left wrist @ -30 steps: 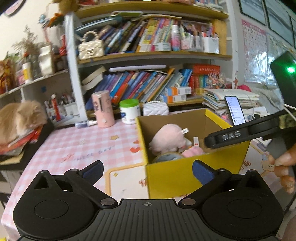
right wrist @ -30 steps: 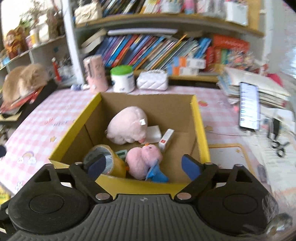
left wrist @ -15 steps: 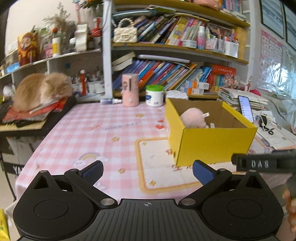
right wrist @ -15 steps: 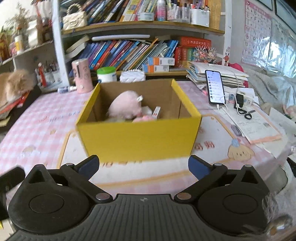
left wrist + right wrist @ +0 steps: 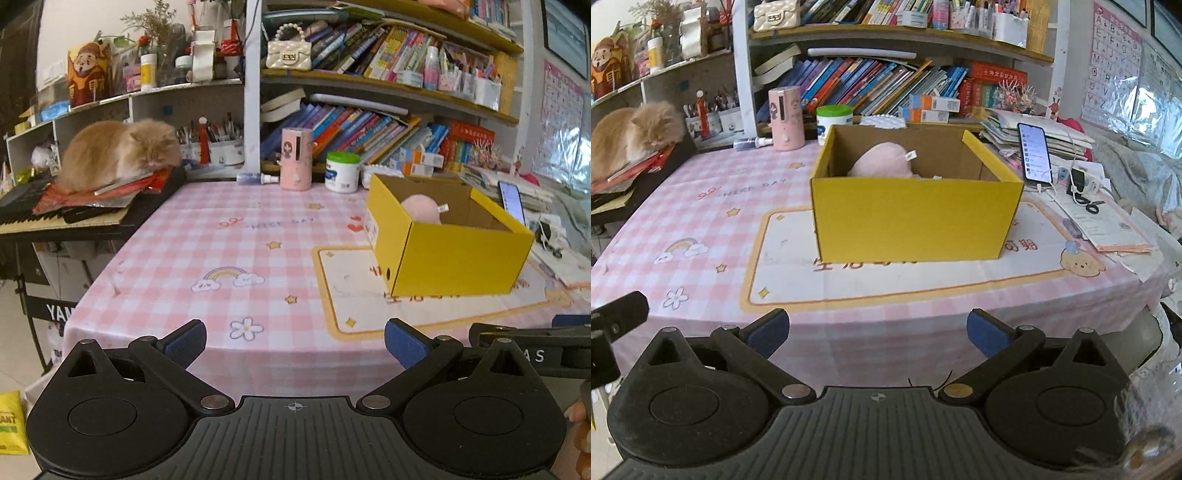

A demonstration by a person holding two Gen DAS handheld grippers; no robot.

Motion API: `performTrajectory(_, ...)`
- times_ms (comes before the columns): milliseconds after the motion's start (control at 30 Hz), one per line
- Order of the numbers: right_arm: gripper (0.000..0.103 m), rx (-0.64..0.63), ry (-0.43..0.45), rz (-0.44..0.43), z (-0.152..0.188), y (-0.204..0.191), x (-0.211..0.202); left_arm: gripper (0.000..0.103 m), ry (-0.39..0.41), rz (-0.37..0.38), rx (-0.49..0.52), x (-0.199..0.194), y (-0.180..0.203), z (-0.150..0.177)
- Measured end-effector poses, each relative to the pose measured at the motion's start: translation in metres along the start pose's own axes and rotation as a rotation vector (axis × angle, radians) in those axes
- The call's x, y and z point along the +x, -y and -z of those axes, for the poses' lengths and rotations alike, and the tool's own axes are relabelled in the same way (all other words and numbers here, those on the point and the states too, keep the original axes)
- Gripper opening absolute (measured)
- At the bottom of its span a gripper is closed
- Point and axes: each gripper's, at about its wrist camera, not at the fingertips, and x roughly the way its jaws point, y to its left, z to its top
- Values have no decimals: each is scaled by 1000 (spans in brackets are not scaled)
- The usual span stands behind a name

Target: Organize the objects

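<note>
While both grippers (left [image 5: 294,341], right [image 5: 877,332]) gape empty, yellow box [image 5: 916,218] holds a plush [image 5: 882,164].

A pink-checked tablecloth [image 5: 701,206] covers the table. At the tablecloth's far edge a pink cylindrical dispenser [image 5: 786,118] stands upright, with a green-lidded white jar [image 5: 834,120] just to its right and a small spray bottle [image 5: 751,142] lying on its side to its left. Off the tablecloth's left edge an orange cat [image 5: 118,153] lies on red papers, and a lit phone [image 5: 1034,153] leans against stacked books near its right edge.
</note>
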Motion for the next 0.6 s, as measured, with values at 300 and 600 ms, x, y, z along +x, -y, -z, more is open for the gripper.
performTrajectory(300, 103, -39, -13, 11, 9, -25, -4, 103, -60, -131, 37, 6, -3, 4)
performTrajectory(600, 103, -71, -44, 66, 16, -44, 2, 103, -81, -203, 58, 8, -5, 8)
